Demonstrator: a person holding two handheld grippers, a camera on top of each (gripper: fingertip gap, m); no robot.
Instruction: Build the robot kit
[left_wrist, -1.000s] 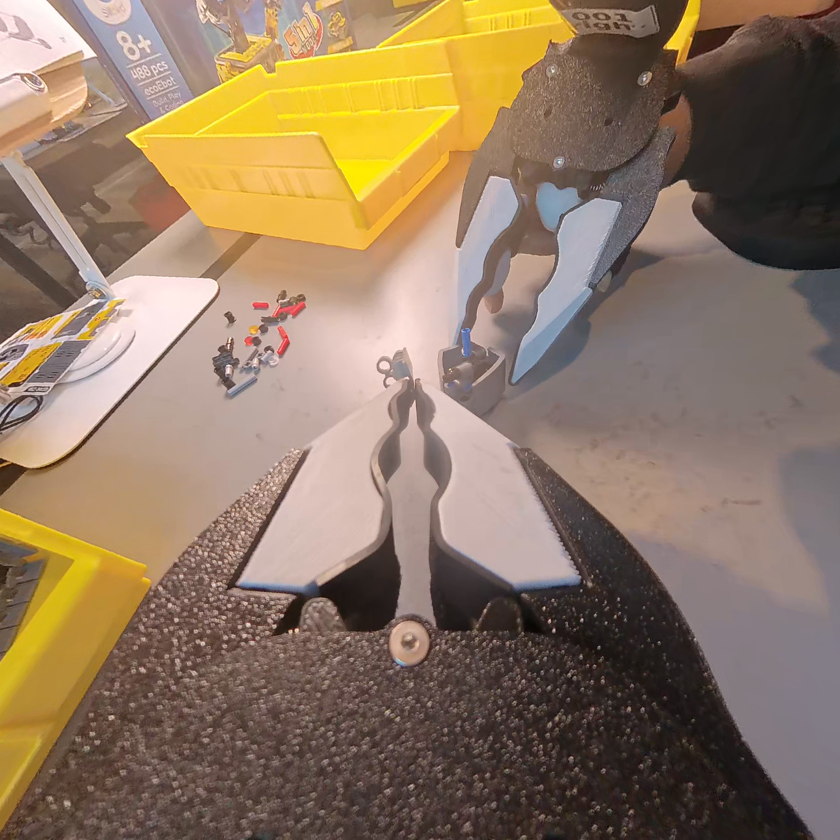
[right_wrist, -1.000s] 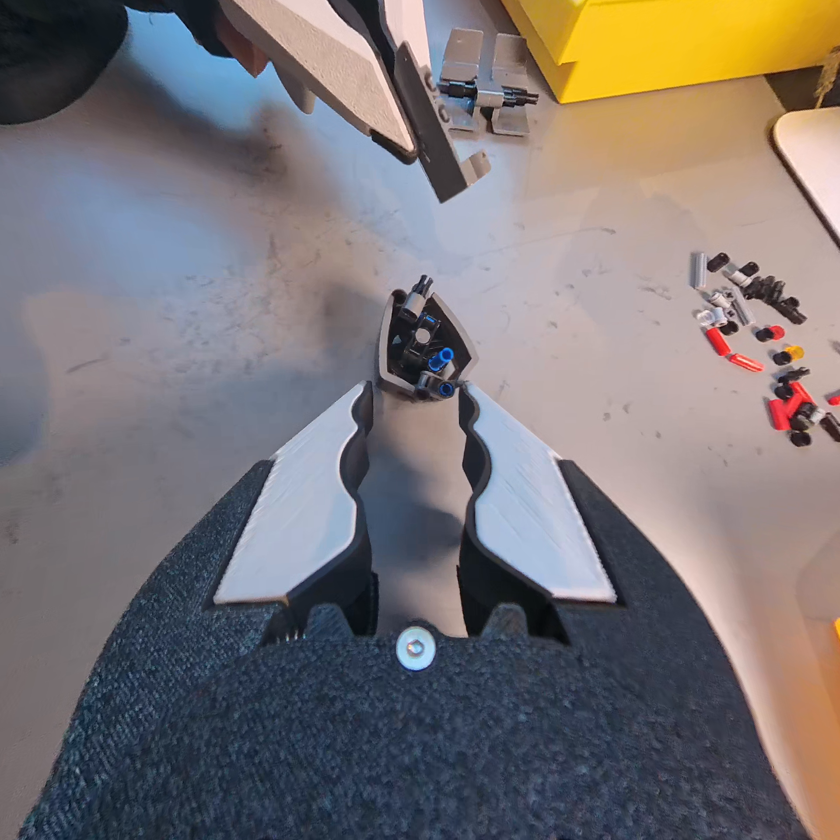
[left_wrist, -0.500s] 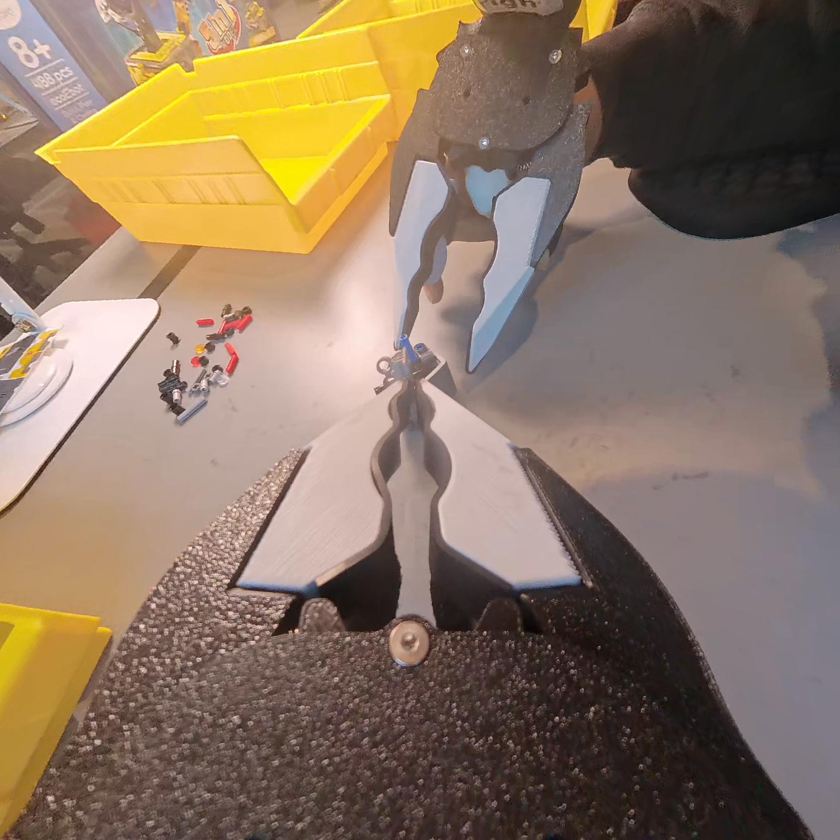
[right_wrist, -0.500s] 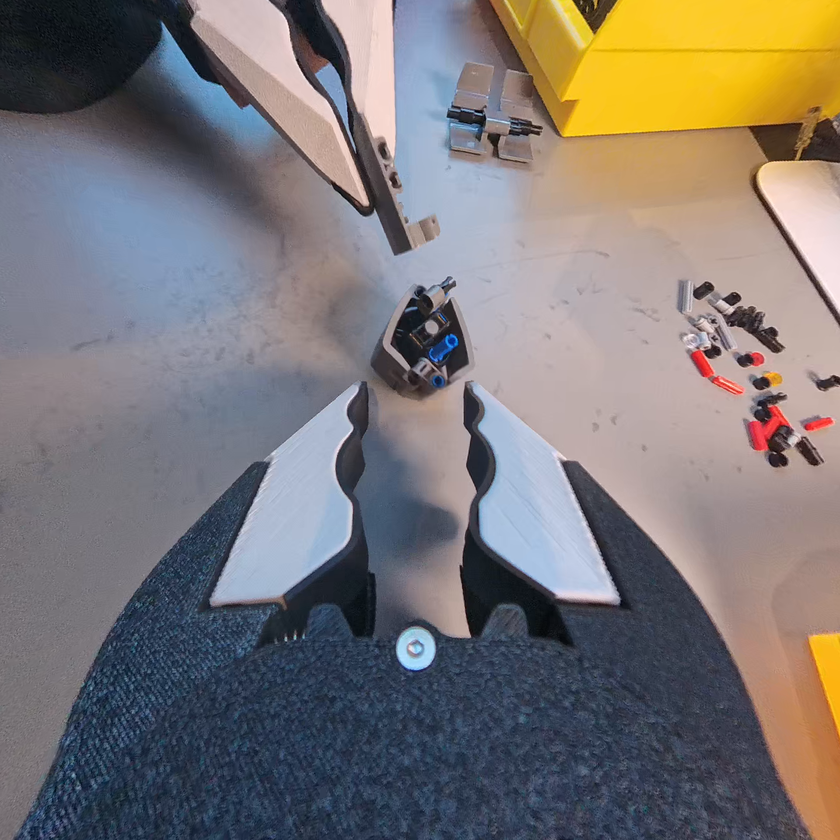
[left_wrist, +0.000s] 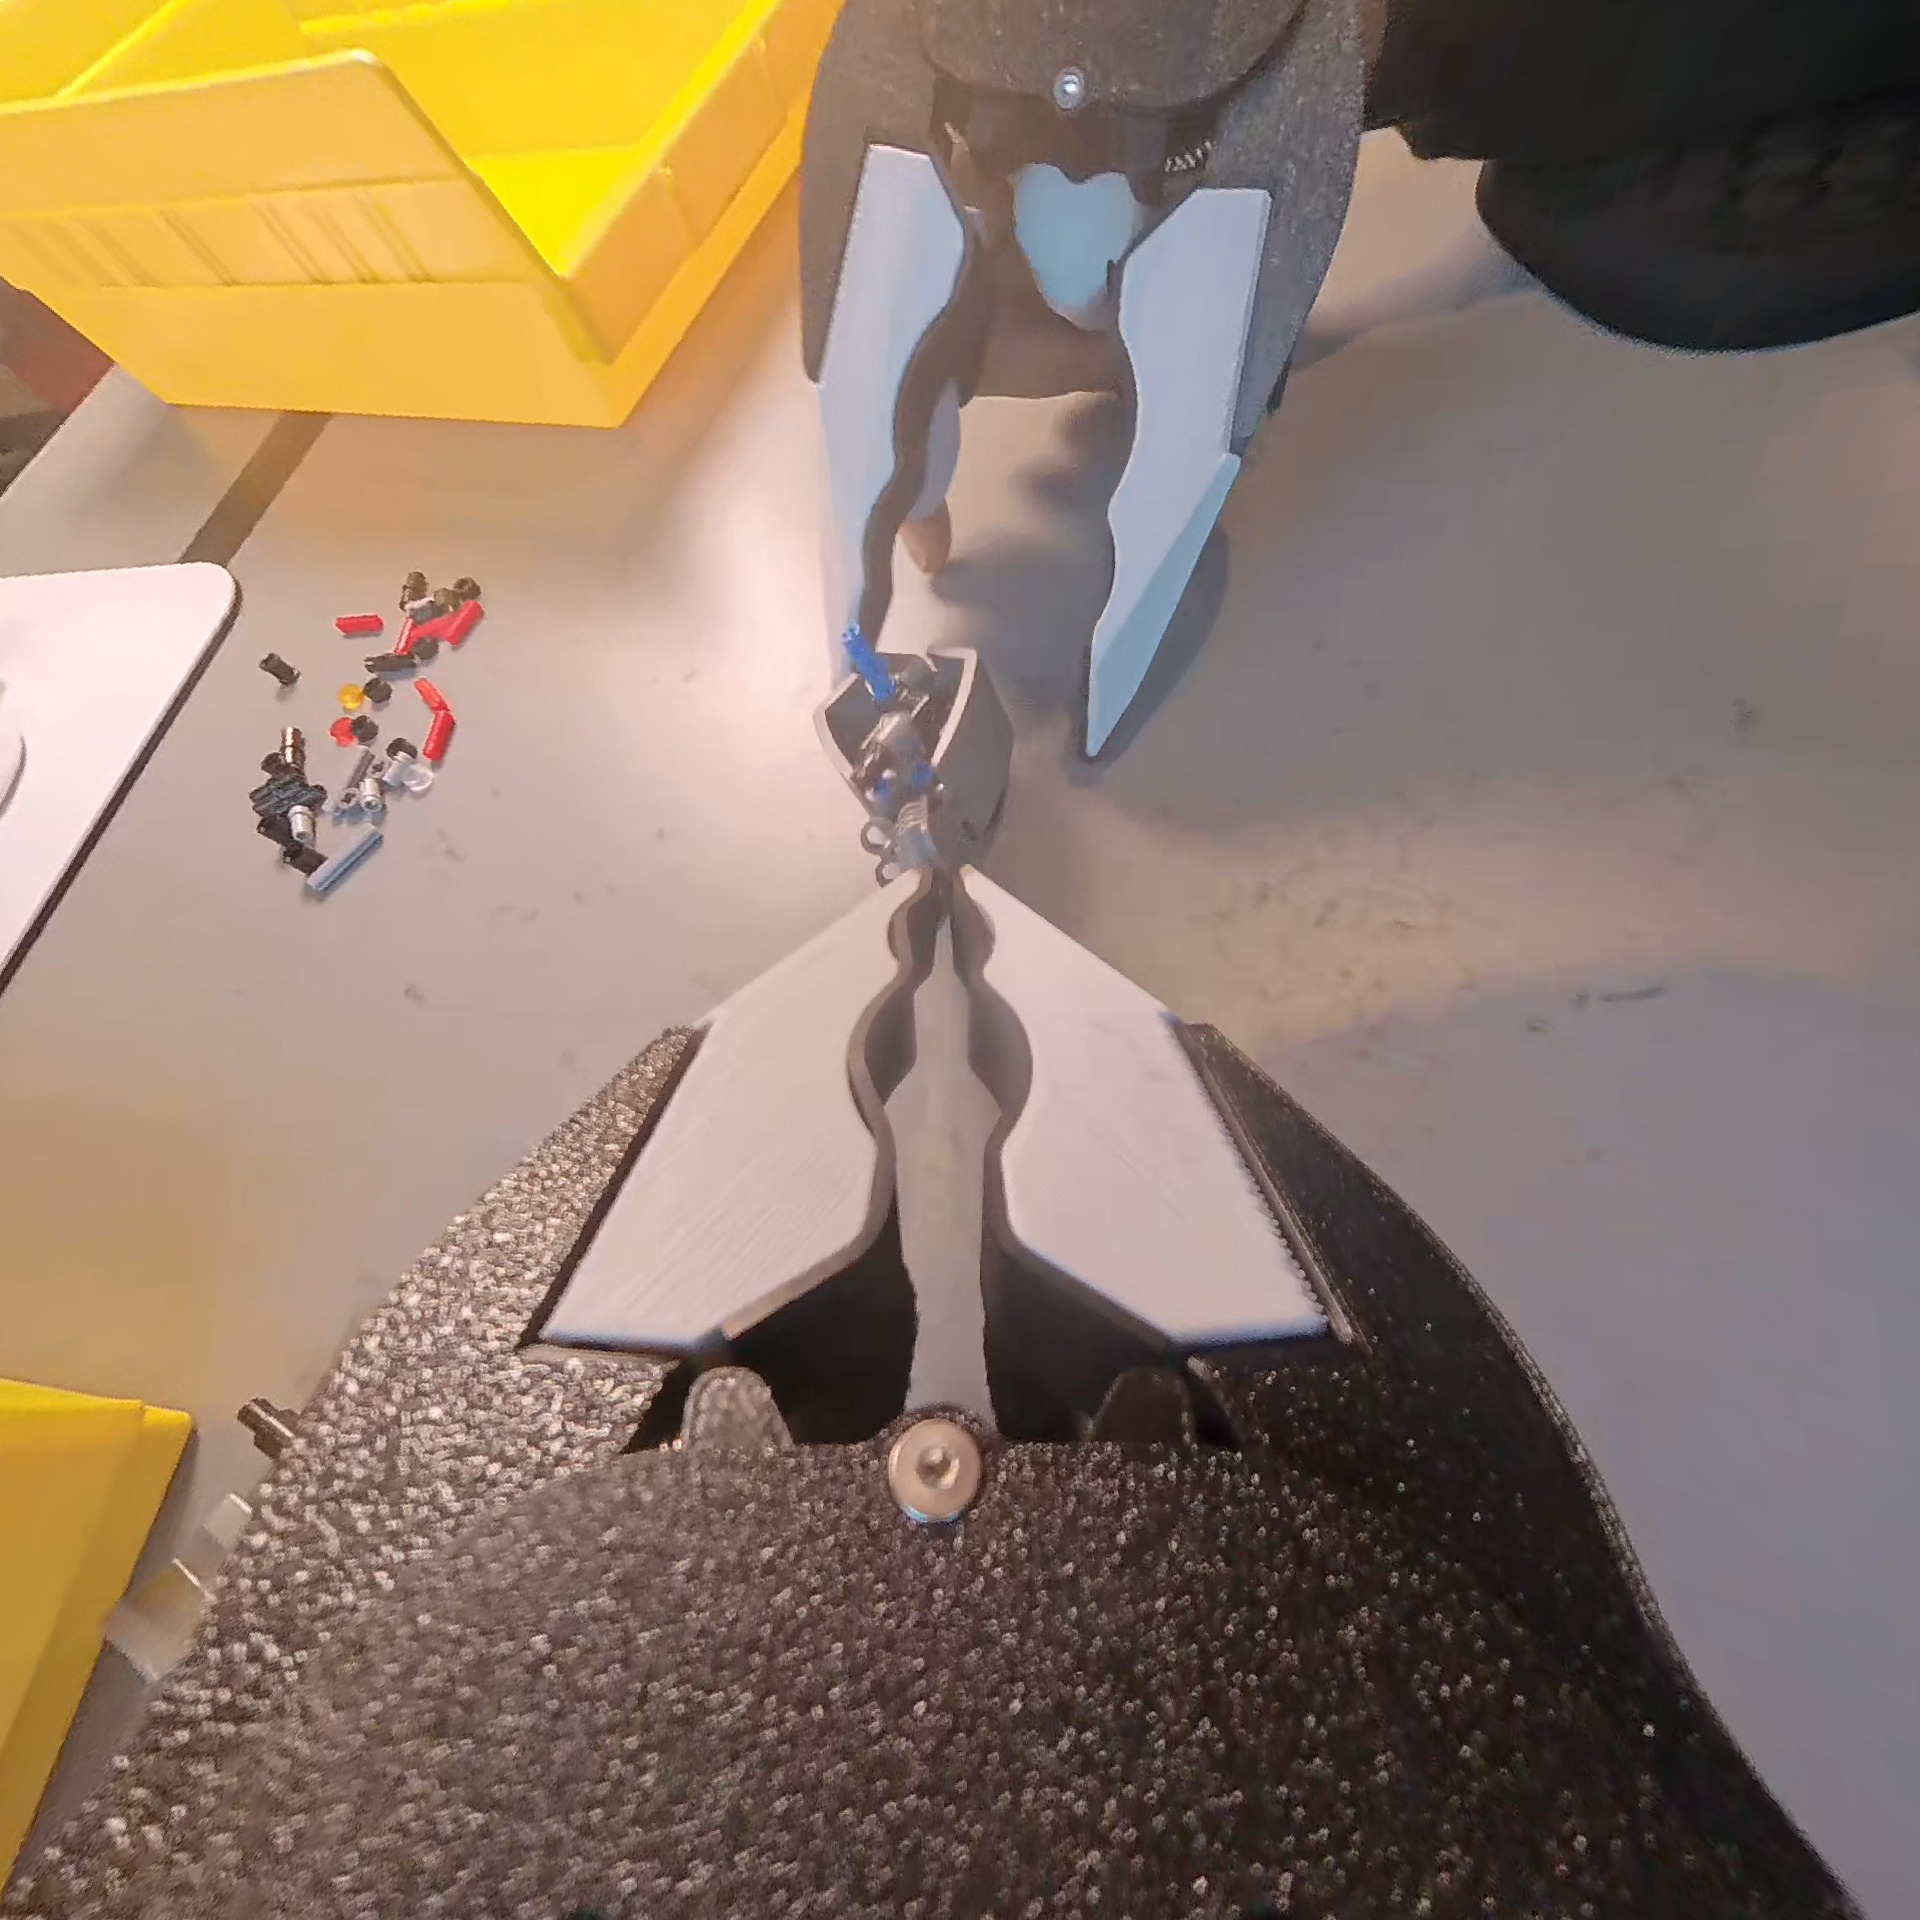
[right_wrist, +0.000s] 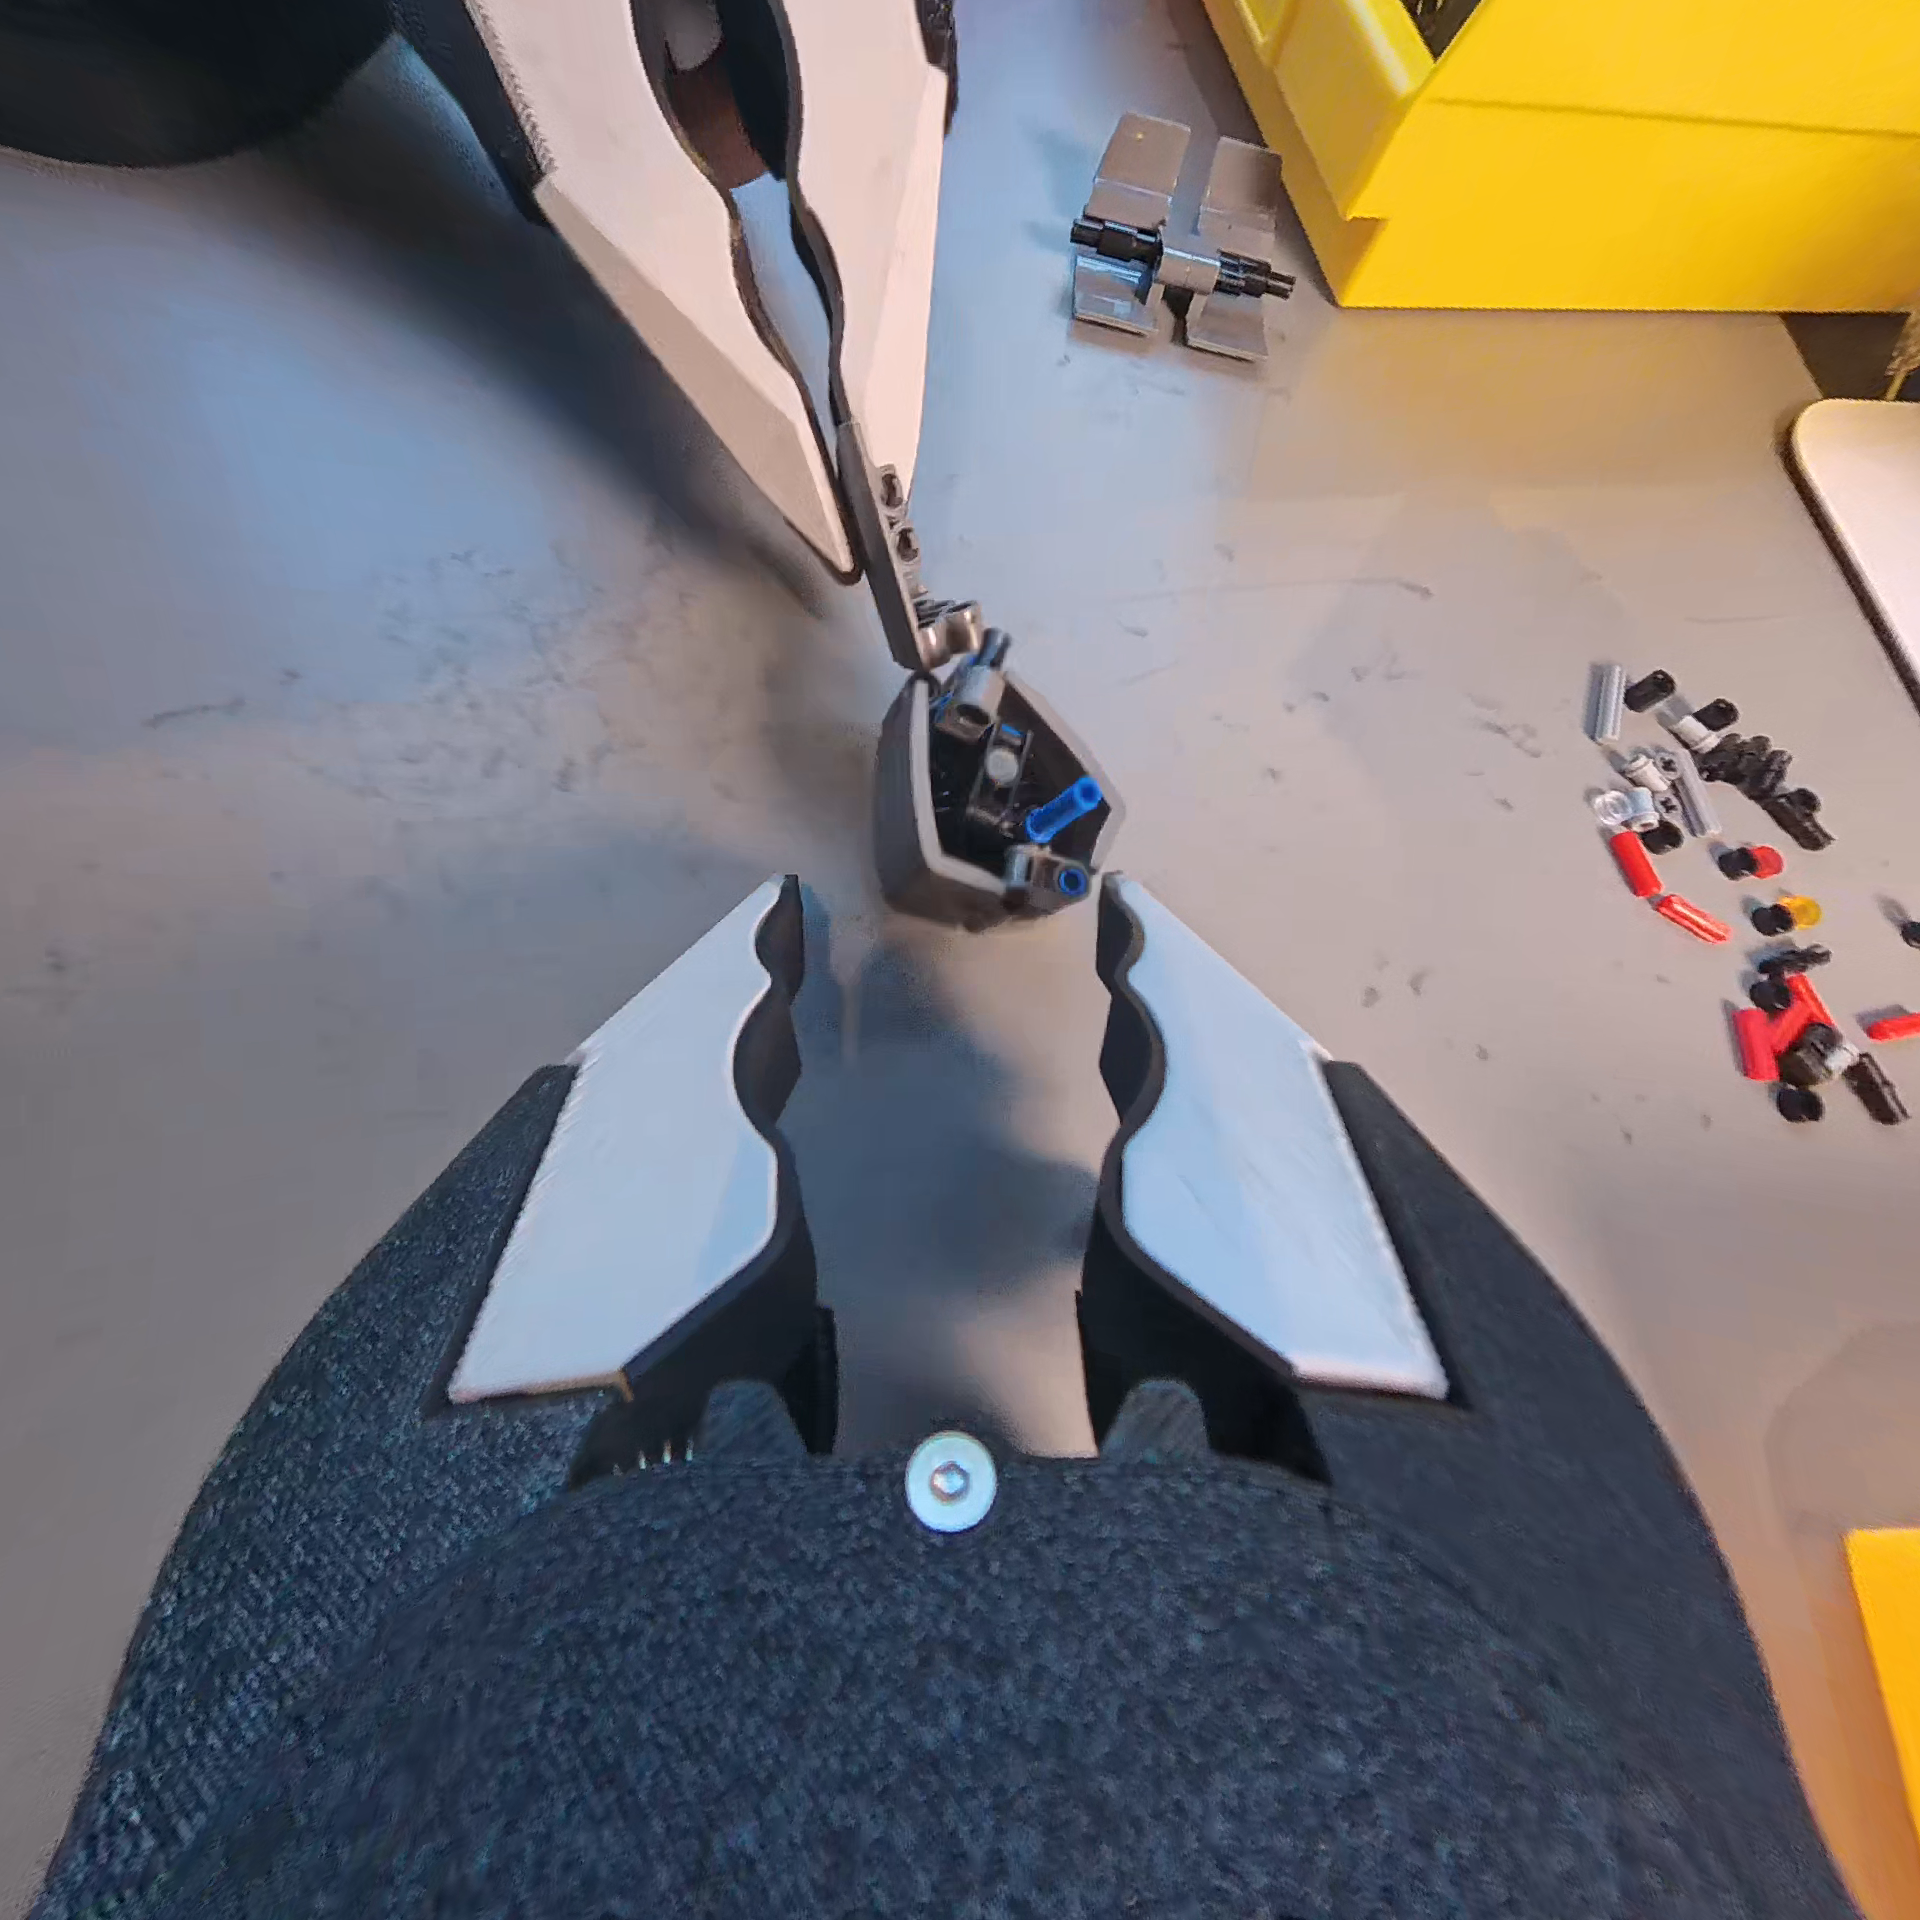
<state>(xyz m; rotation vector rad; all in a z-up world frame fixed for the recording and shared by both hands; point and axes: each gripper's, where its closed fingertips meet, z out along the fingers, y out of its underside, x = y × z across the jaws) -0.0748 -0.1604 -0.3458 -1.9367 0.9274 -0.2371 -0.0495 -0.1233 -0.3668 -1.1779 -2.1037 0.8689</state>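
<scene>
My left gripper (left_wrist: 940, 888) is shut on a thin grey beam with holes (right_wrist: 883, 540). The beam sticks out past its tips, and its far end (left_wrist: 902, 836) meets the upper edge of a small grey shell assembly (right_wrist: 987, 790) with black and blue pins inside, which rests on the grey table (right_wrist: 312, 623). My right gripper (right_wrist: 951, 888) is open and empty, its tips on either side of the assembly's near end without touching it. It also shows in the left wrist view (left_wrist: 987, 686), coming down from the far side over the assembly (left_wrist: 925, 727). The left gripper shows at the top of the right wrist view (right_wrist: 873, 499).
A pile of small red, black and grey parts (left_wrist: 374, 727) lies on the table and also shows in the right wrist view (right_wrist: 1745, 883). Yellow bins (left_wrist: 312, 260) stand at the table's edge. A grey two-block piece with a black axle (right_wrist: 1174, 249) lies near a bin (right_wrist: 1610, 156). A white pad (right_wrist: 1870, 520) lies nearby. The left gripper's tips are roughly 6 cm from the right gripper's.
My left gripper has carried the beam toward the assembly, so its end now touches it. The right gripper has stayed open and drawn back a little.
</scene>
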